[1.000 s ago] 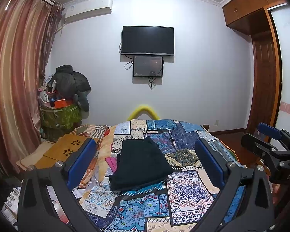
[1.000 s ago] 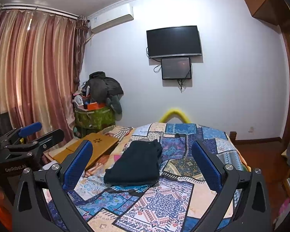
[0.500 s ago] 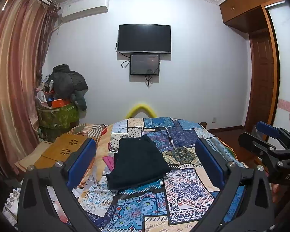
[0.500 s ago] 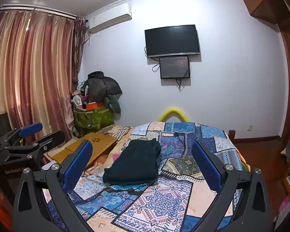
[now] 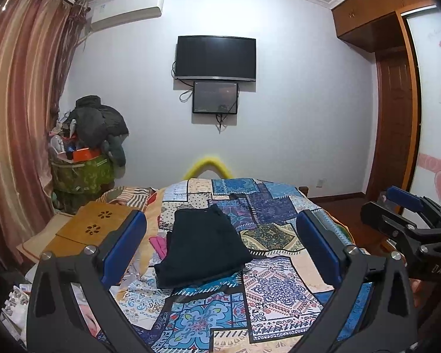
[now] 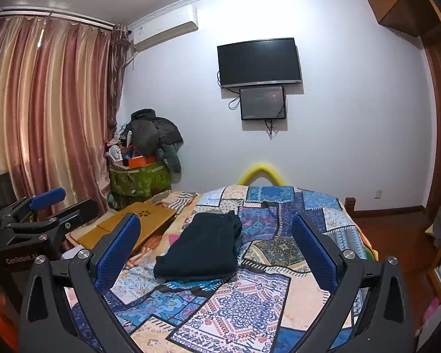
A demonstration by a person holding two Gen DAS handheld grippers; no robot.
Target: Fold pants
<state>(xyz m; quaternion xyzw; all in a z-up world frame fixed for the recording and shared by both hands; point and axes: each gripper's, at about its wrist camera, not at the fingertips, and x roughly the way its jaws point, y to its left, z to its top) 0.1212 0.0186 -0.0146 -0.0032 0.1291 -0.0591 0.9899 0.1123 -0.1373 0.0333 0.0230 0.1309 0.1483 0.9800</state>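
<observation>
Dark pants (image 5: pixel 201 248) lie folded into a compact rectangle on the patchwork bedspread (image 5: pixel 267 291); they also show in the right wrist view (image 6: pixel 203 248). My left gripper (image 5: pixel 220 253) is open and empty, held well back above the near part of the bed. My right gripper (image 6: pixel 216 253) is open and empty, also well back from the pants. Each gripper shows at the edge of the other's view: the right one (image 5: pixel 408 220) and the left one (image 6: pixel 47 211).
A wooden lap desk (image 5: pixel 94 226) lies left of the pants. A pink cloth (image 5: pixel 158 244) peeks out beside them. A green bin piled with clothes (image 5: pixel 82 173) stands by the curtain (image 5: pixel 20 117). A TV (image 5: pixel 216 57) hangs on the far wall. A wooden door (image 5: pixel 394 123) is at the right.
Both grippers have drifted slightly back and tilted upward; the pants sit a little lower in view. The pants have not moved on the bed. Both grippers stayed open.
</observation>
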